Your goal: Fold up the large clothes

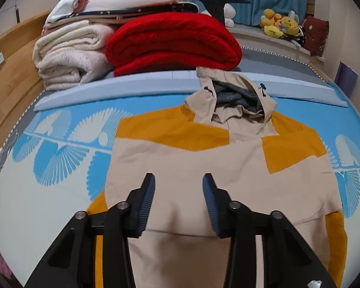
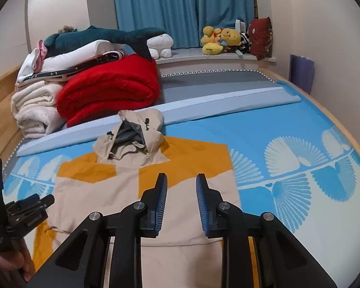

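- Jacket (image 1: 204, 168), beige and mustard, lies flat on the bed sheet (image 1: 60, 204), hood (image 1: 235, 103) at the far end, sleeves folded in.
- Left gripper (image 1: 178, 180) above the jacket's near-middle; jaws wide, nothing between them.
- Right gripper (image 2: 181, 182) above the jacket's right half; jaws wide, empty.
- Far left: red blanket (image 2: 112, 88) beside a cream blanket (image 2: 33, 105); plush shark (image 2: 103, 37) on top of the stack.
- Far right: yellow plush toys (image 2: 218, 39) below the blue curtain (image 2: 180, 4).

Both wrist views look forward, low and close over the jacket (image 1: 180, 168), sharing the bed's (image 2: 288, 129) far end.
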A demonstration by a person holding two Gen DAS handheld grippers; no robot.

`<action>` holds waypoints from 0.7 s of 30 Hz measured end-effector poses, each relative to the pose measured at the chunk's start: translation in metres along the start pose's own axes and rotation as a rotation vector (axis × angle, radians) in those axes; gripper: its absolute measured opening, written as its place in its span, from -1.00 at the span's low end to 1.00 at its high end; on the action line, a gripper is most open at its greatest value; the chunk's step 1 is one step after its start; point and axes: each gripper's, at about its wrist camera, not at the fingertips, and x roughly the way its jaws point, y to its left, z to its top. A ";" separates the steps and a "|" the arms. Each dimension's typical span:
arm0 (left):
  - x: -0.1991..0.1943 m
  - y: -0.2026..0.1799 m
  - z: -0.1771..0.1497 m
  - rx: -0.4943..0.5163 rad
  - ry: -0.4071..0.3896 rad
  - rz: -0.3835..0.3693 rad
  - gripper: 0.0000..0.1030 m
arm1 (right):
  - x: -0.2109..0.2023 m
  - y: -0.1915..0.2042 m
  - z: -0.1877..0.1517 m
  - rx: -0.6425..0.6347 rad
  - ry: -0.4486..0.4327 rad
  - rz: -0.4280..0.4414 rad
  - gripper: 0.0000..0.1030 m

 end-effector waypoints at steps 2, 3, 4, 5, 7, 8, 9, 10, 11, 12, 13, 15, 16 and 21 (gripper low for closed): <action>0.002 0.007 0.004 -0.003 0.002 -0.010 -0.45 | 0.002 0.000 0.001 -0.016 0.006 0.002 -0.76; 0.003 0.010 0.004 -0.007 0.001 -0.012 -0.48 | 0.004 -0.001 0.002 -0.018 0.010 0.007 -0.81; 0.005 0.014 0.005 -0.007 -0.001 -0.015 -0.50 | 0.005 -0.002 0.002 -0.018 0.013 0.009 -0.88; 0.007 0.017 0.006 -0.004 -0.003 -0.013 -0.53 | 0.007 -0.004 0.003 -0.018 0.019 0.007 -0.92; 0.011 0.022 0.007 0.000 -0.001 -0.016 -0.54 | 0.011 -0.006 0.003 -0.025 0.030 0.004 -0.92; 0.015 0.024 0.009 0.002 0.000 -0.025 -0.54 | 0.014 -0.008 0.003 -0.029 0.040 -0.002 -0.92; 0.021 0.026 0.012 0.007 0.004 -0.034 -0.54 | 0.018 -0.011 0.002 -0.025 0.053 -0.003 -0.92; 0.027 0.026 0.016 0.010 0.010 -0.038 -0.54 | 0.021 -0.012 0.002 -0.018 0.066 0.000 -0.92; 0.032 0.026 0.020 0.013 0.017 -0.045 -0.54 | 0.027 -0.016 0.002 0.000 0.090 0.012 -0.91; 0.039 0.026 0.027 0.015 0.022 -0.057 -0.54 | 0.031 -0.019 0.001 0.014 0.103 0.019 -0.88; 0.046 0.025 0.034 0.018 0.025 -0.065 -0.54 | 0.033 -0.021 -0.001 0.025 0.111 0.019 -0.88; 0.062 0.021 0.056 0.024 0.023 -0.079 -0.54 | 0.042 -0.025 -0.005 0.032 0.136 0.007 -0.84; 0.071 0.018 0.070 0.022 0.022 -0.094 -0.54 | 0.045 -0.026 -0.007 0.036 0.146 0.004 -0.80; 0.123 -0.010 0.132 0.064 0.021 -0.135 -0.54 | 0.063 -0.031 -0.015 0.034 0.185 -0.018 -0.60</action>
